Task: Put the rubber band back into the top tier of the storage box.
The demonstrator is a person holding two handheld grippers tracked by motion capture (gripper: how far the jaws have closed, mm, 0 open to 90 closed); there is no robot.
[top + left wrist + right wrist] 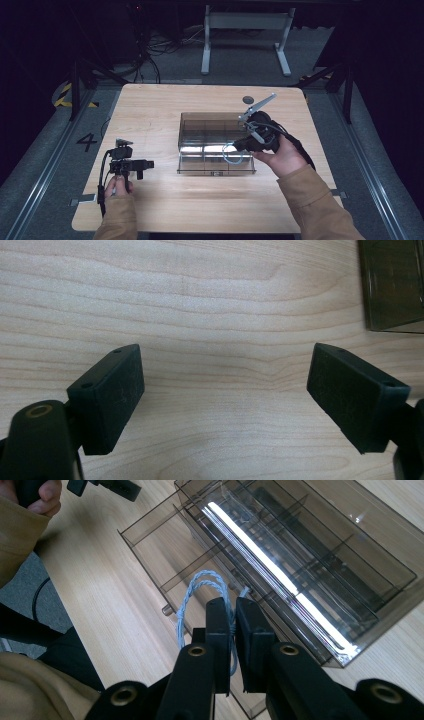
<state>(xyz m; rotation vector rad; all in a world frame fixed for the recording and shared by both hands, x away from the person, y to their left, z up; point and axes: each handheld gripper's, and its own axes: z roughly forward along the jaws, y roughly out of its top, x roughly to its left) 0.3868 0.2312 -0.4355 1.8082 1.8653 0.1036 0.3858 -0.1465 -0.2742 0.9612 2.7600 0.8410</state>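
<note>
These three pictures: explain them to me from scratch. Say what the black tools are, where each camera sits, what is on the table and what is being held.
A person sits at a pale wooden table and holds a black two-jaw hand gripper in each hand; no robot arm is involved.

The high view looks down from above the person, whose tan sleeves come in from the bottom. The other two cameras ride on the grippers and look along their jaws.

On the table stands a smoky clear plastic organiser box with its divided drawer pulled out toward the person.

The left gripper stands over bare wood beside the box, jaws wide apart and empty.

The right gripper is over the open drawer, jaws shut on a looped length of pale blue twisted cord. The loop hangs above a drawer compartment.
</note>
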